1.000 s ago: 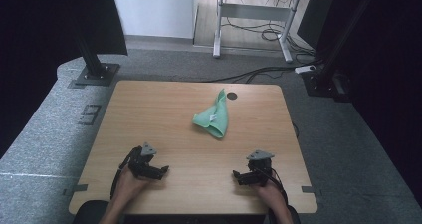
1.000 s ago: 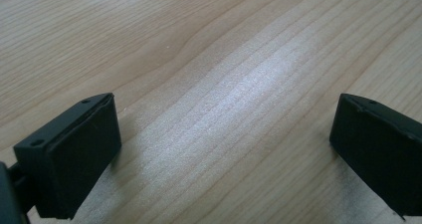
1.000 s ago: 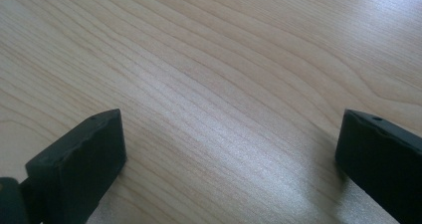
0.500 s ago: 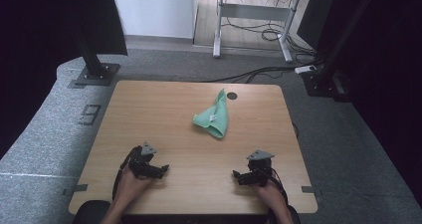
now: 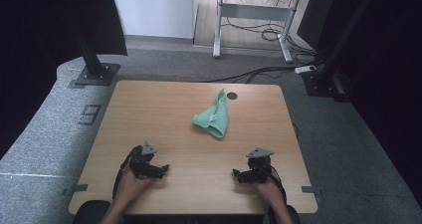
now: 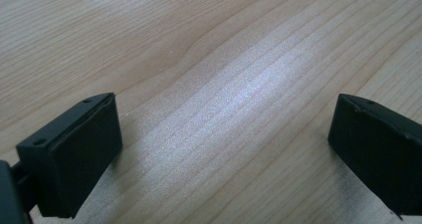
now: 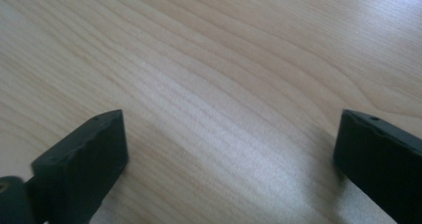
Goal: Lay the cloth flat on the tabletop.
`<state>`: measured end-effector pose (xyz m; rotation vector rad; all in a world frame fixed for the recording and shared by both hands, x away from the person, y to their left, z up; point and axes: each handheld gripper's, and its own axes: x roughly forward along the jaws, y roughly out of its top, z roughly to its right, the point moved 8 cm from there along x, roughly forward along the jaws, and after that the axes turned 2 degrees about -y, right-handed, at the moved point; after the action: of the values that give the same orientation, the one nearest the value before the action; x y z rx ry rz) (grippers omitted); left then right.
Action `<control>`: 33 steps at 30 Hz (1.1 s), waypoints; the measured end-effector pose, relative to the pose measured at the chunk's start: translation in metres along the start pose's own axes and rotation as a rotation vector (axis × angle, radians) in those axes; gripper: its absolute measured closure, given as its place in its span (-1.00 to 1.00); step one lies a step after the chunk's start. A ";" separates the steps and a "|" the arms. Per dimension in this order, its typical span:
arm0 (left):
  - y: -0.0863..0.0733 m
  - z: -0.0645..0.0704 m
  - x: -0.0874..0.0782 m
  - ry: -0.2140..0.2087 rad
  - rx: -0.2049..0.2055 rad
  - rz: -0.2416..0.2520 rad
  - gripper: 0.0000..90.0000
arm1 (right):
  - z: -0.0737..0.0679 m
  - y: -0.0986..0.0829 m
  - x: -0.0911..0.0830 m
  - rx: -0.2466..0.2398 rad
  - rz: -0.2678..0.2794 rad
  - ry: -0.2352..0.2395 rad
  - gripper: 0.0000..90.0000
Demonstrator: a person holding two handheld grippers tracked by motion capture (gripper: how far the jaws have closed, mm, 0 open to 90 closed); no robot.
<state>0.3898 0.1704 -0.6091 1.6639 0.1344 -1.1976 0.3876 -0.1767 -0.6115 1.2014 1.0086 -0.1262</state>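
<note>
A crumpled green cloth (image 5: 214,117) lies on the wooden table (image 5: 149,109), right of centre and toward the far side. My left gripper (image 5: 160,168) rests near the front left of the table, held by a hand, its jaws pointing right. My right gripper (image 5: 239,174) rests near the front right, jaws pointing left. Both stand well short of the cloth. In the left gripper view the left gripper (image 6: 224,149) is open over bare wood. The right gripper (image 7: 229,159) in its own view is open too, with nothing between the jaws.
A dark round hole (image 5: 232,95) sits in the table near its far edge, just behind the cloth. Black stand bases (image 5: 92,74) rest on the grey floor beyond the table. A desk frame with cables (image 5: 254,20) stands farther back.
</note>
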 end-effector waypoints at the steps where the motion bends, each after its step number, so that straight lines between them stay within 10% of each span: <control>1: 0.000 0.000 0.000 0.000 0.000 0.000 -0.99 | 0.000 0.000 0.000 0.000 0.000 0.000 -0.96; 33: 0.000 0.000 0.000 0.000 0.000 -0.001 -0.99 | 0.007 0.063 0.012 0.008 0.032 0.041 -0.74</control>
<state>0.3898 0.1704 -0.6091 1.6644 0.1353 -1.1979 0.4350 -0.1516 -0.5748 1.2308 1.0244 -0.0806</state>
